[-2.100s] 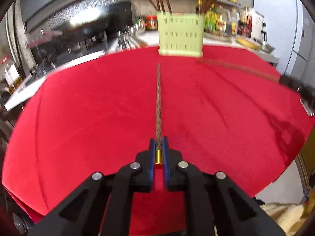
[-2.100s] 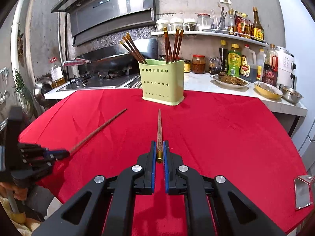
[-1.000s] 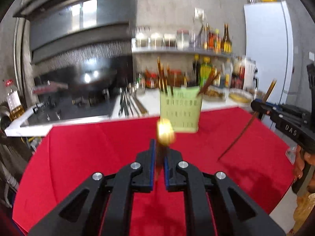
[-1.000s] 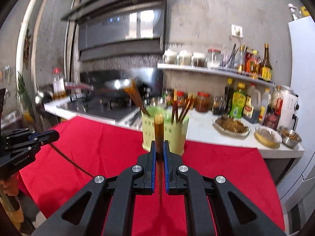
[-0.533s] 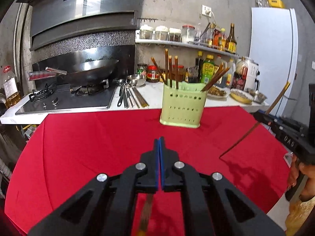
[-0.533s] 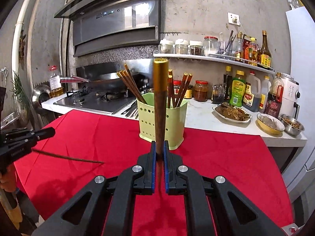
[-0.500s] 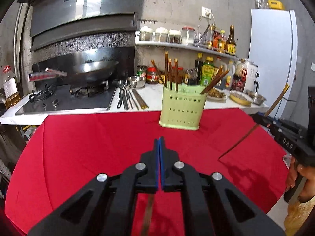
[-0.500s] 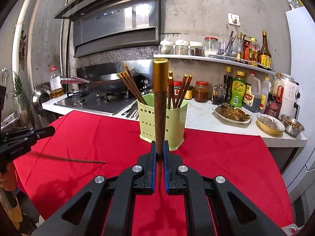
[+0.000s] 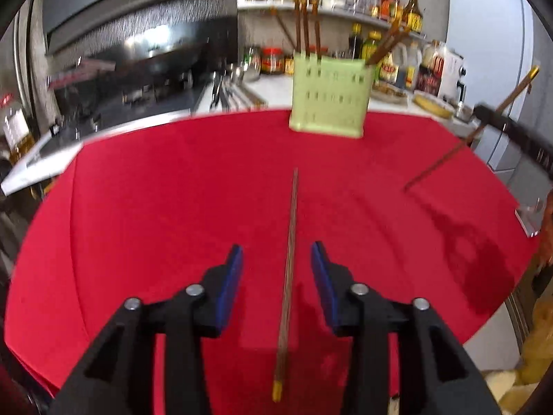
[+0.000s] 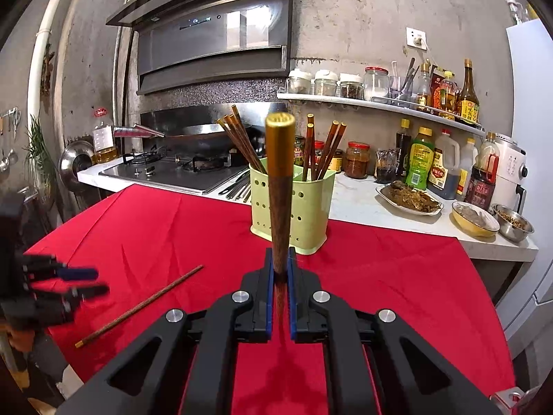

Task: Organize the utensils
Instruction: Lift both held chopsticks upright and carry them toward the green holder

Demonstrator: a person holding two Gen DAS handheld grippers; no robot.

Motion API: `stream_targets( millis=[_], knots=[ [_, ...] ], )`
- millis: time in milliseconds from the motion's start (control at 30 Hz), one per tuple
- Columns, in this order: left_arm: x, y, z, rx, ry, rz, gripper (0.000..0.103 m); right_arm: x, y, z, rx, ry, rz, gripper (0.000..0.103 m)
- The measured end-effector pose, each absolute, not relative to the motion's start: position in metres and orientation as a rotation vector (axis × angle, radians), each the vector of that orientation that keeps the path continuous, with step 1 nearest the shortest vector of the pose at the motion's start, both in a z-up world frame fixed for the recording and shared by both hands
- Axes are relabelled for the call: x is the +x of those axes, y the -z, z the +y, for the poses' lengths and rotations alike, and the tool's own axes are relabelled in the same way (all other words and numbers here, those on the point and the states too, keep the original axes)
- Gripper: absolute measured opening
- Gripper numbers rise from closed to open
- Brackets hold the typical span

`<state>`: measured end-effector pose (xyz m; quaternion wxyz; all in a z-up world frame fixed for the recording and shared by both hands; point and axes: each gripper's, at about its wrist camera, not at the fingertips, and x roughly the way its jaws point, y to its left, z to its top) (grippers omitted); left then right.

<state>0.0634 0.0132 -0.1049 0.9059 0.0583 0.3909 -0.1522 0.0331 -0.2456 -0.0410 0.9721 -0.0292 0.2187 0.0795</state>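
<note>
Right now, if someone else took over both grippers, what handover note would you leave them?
Left gripper: fingers opening, nothing pinched; loose chopstick lies on the red cloth between them.
Right gripper: shut on held chopstick, gold end up.
Green holder stands at the cloth's far edge, already holding several chopsticks.
Left to do: drop the held chopstick into the holder, then pick up the loose chopstick and add it.

Motion blur smears the stove (image 9: 138,79) and shelf bottles (image 9: 397,10) in the left wrist view, where the frame's right edge cuts off the right gripper (image 9: 518,135), hiding its grip on its chopstick (image 9: 484,128).
</note>
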Motion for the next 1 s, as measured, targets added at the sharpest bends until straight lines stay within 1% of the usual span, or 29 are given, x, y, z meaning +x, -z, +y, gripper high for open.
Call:
stream_targets(
  millis=[167, 200, 233, 300, 333, 433, 500, 600, 633, 767, 1000],
  knots=[
    [0.050, 0.128, 0.017, 0.133, 0.318, 0.859, 0.041, 0.026, 0.044, -0.243, -0.066, -0.155, 0.440, 0.007],
    [0.048, 0.131, 0.017, 0.134, 0.317, 0.865, 0.039, 0.026, 0.044, -0.243, -0.065, -0.156, 0.440, 0.007],
    [0.047, 0.133, 0.018, 0.140, 0.313, 0.869, 0.032, 0.025, 0.045, -0.242, -0.066, -0.157, 0.440, 0.007],
    [0.043, 0.136, 0.017, 0.149, 0.312, 0.874, 0.029, 0.022, 0.045, -0.240, -0.071, -0.157, 0.439, 0.007],
    [0.041, 0.138, 0.018, 0.158, 0.309, 0.881, 0.024, 0.021, 0.046, -0.240, -0.072, -0.157, 0.437, 0.007],
    [0.036, 0.142, 0.016, 0.187, 0.301, 0.881, 0.019, 0.019, 0.046, -0.238, -0.073, -0.158, 0.437, 0.007],
    [0.032, 0.141, 0.016, 0.195, 0.296, 0.882, 0.019, 0.019, 0.046, -0.236, -0.076, -0.159, 0.438, 0.007],
    [0.028, 0.141, 0.015, 0.231, 0.279, 0.879, 0.008, 0.018, 0.046, -0.236, -0.074, -0.164, 0.439, 0.007],
    [0.027, 0.140, 0.015, 0.227, 0.289, 0.884, 0.007, 0.018, 0.046, -0.235, -0.074, -0.164, 0.439, 0.007],
    [0.023, 0.120, 0.020, 0.197, 0.285, 0.821, 0.007, 0.018, 0.046, -0.235, -0.073, -0.163, 0.439, 0.007],
    [0.026, 0.051, 0.030, 0.111, 0.283, 0.615, 0.007, 0.017, 0.046, -0.238, -0.060, -0.163, 0.432, 0.007]
  ],
)
